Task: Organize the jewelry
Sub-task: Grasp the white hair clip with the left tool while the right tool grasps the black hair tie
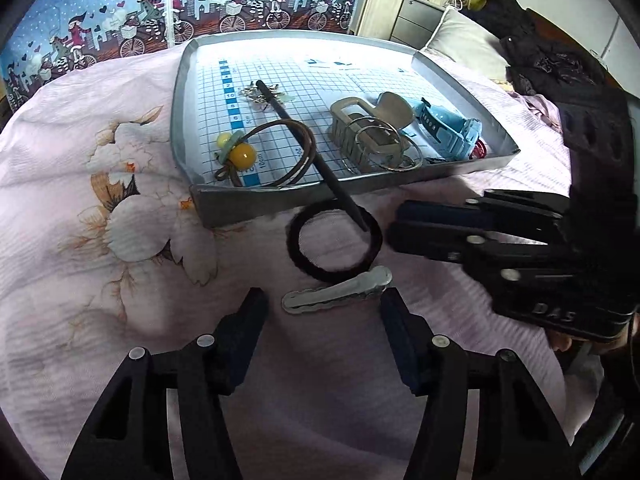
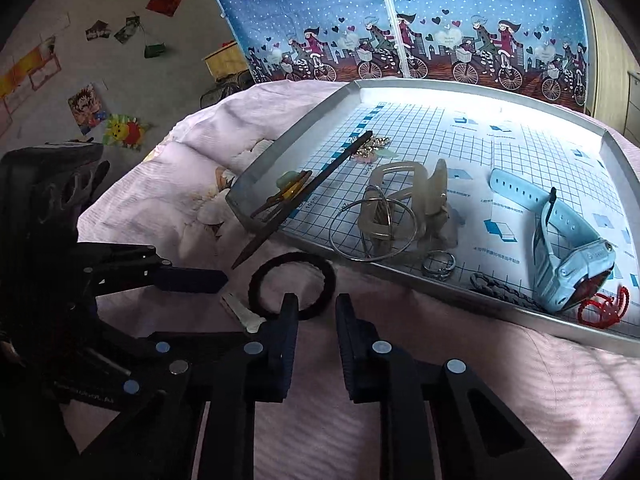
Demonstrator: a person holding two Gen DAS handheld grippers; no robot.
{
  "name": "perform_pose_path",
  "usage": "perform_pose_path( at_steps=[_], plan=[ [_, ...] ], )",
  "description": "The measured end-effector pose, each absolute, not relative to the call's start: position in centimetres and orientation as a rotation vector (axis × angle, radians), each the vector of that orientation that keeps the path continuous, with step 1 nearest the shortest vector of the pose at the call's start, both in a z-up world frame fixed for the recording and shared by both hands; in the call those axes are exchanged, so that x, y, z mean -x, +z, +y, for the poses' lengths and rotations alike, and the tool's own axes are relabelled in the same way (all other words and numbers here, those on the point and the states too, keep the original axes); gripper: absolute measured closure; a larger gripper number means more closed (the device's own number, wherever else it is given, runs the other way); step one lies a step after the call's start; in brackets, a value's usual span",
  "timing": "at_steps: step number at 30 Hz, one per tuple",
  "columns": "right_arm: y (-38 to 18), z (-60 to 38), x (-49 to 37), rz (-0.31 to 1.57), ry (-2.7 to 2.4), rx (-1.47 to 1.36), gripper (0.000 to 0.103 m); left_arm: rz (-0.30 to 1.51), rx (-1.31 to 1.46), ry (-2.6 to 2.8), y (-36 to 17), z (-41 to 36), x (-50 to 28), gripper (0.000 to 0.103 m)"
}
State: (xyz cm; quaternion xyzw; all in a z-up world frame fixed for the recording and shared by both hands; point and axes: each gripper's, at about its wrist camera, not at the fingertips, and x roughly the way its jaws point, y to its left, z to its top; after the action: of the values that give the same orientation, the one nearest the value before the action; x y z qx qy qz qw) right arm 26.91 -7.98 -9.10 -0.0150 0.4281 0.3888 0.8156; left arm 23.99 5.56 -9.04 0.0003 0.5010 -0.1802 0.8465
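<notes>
While hovering low over the pink bed cover (image 1: 120, 280), find left tongs (image 1: 323, 300) spread wide, one finger to each side of silver hair clip (image 1: 338, 292), gripping nothing. Cannot tell whether touching the clip or just above it.

Find right tongs (image 2: 317, 300) with only a narrow gap between the fingers, empty, tips at the near edge of black hair tie (image 2: 292, 259).

Locate both pieces on the bed, outside and just in front of grey tray (image 1: 240, 204): clip lying flat, nearest the left tongs; hair tie just beyond it, touching or very nearly. Note black hair stick (image 1: 308, 148) slanting out over the tray's front rim, tip resting on the far side of the tie.

Judge the clip light, thin, stiff metal, likely slick on its smooth face. Lies flush on soft fabric, so expect to press into the bed cover to get fingers under the edges. Take across the narrow width, near the middle or toward the thicker hinge end; avoid the long tip, where likely to pivot or squirt out.

Judge the tie very light, soft, fuzzy, grippy, not fragile. Pinch one side of the loop, through the band; expect droop once lifted. Watch the stick: lifting the tie may tip or drag it off the rim.

Leave alone blue watch (image 1: 452, 132) and claw clip (image 1: 360, 132), already inside the tray.
</notes>
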Motion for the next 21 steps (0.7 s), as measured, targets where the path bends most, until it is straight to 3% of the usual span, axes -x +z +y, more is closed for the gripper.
perform_pose_path(
  at_steps=[8, 10, 15, 21],
  plan=[
    [-9.9, -7.5, -28.4, 0.955, 0.811, 0.023, 0.085, 1.060, -0.029, -0.403, -9.7, 4.9, -24.9, 0.049],
    [-10.2, -7.3, -28.7, 0.970, 0.805, 0.031, 0.090, 1.060, -0.032, -0.410, -9.8, 4.8, -25.0, 0.049],
    [-10.5, -7.5, -29.1, 0.995, 0.795, 0.017, 0.096, 1.062, -0.019, -0.434, -9.9, 4.8, -25.1, 0.063],
    [-10.6, -8.7, -28.8, 0.985, 0.782, -0.008, 0.097, 1.058, -0.020, -0.448, -9.9, 4.5, -25.0, 0.063]
  ],
)
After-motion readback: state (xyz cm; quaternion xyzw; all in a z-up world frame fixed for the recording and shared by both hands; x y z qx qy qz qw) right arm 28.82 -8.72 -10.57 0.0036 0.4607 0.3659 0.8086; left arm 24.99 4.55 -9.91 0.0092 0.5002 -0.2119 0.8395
